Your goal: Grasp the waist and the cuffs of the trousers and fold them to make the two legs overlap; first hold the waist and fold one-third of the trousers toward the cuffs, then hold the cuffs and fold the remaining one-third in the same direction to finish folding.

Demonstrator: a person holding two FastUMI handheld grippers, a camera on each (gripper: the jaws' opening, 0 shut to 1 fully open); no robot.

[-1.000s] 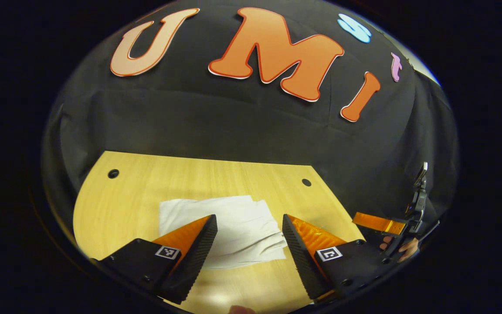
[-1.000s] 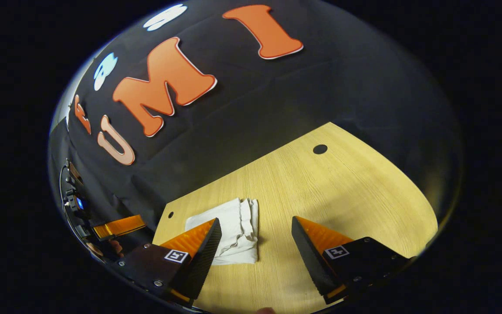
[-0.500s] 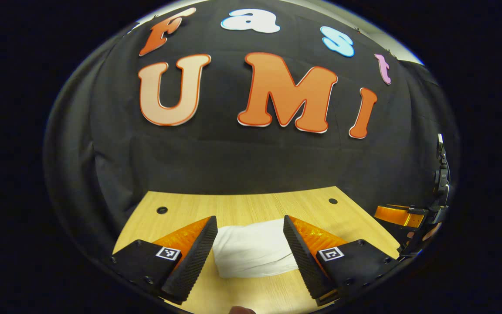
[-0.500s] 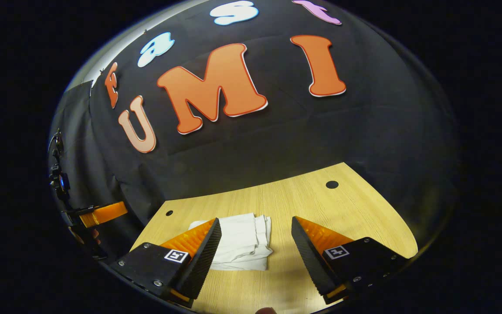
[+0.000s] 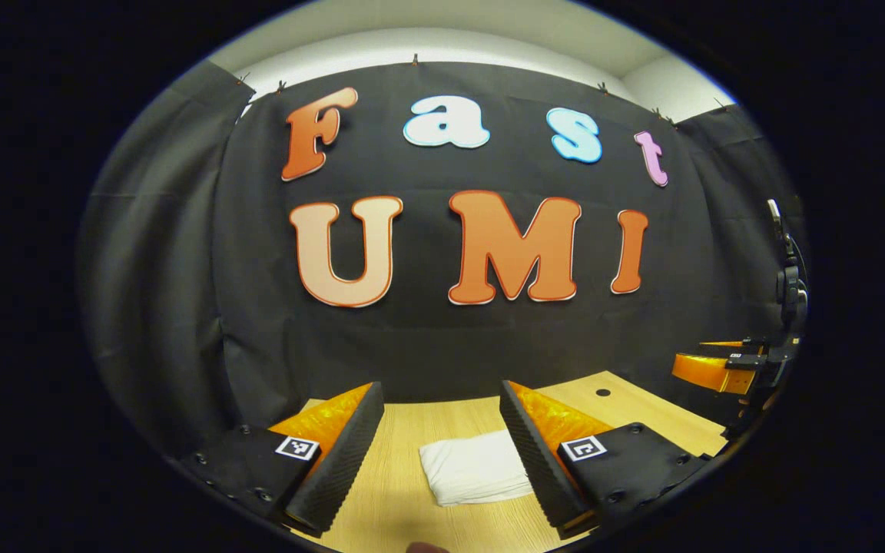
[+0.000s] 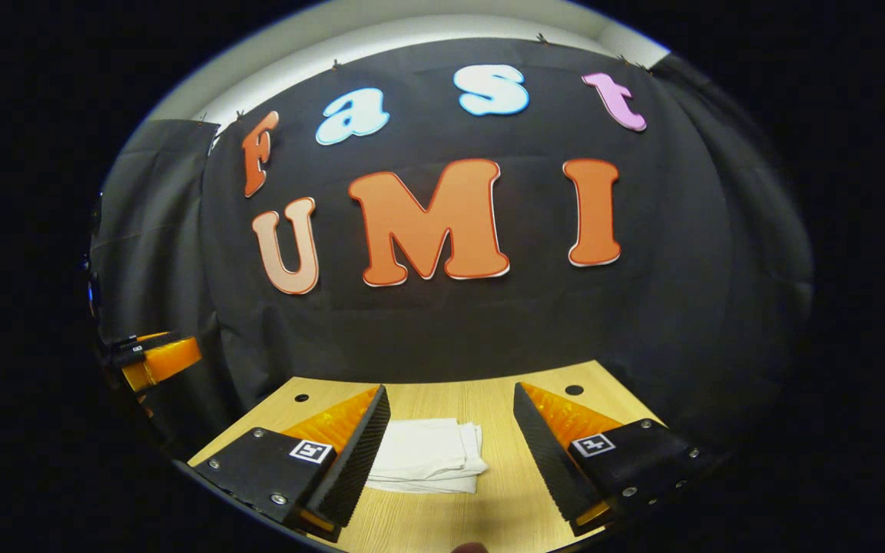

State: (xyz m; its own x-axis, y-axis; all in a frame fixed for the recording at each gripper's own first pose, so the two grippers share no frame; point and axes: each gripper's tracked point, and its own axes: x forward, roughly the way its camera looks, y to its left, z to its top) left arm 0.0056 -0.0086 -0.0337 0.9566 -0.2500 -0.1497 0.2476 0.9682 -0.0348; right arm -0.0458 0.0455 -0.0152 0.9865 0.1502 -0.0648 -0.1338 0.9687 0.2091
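— Now, what has changed over the last second?

— Both of my hand-held grippers have lifted and tipped back. The left hand-held gripper [image 5: 441, 453] has its fingers spread wide with nothing between them, and the right hand-held gripper [image 6: 450, 453] is equally wide and empty. A second ago the trousers [image 5: 477, 476] filled the space just ahead of my left fingers; they now lie farther out and lower in the left gripper view, partly behind my right-hand finger.

— And where do the trousers lie?

— On the surface [image 6: 504, 514], as a small white packet. In the right gripper view the trousers [image 6: 427, 465] sit just ahead of my left-hand finger, layered edges showing, untouched.

— Meaning for the task?

— I judge both thirds folded and the work finished; only withdrawal appears to remain.
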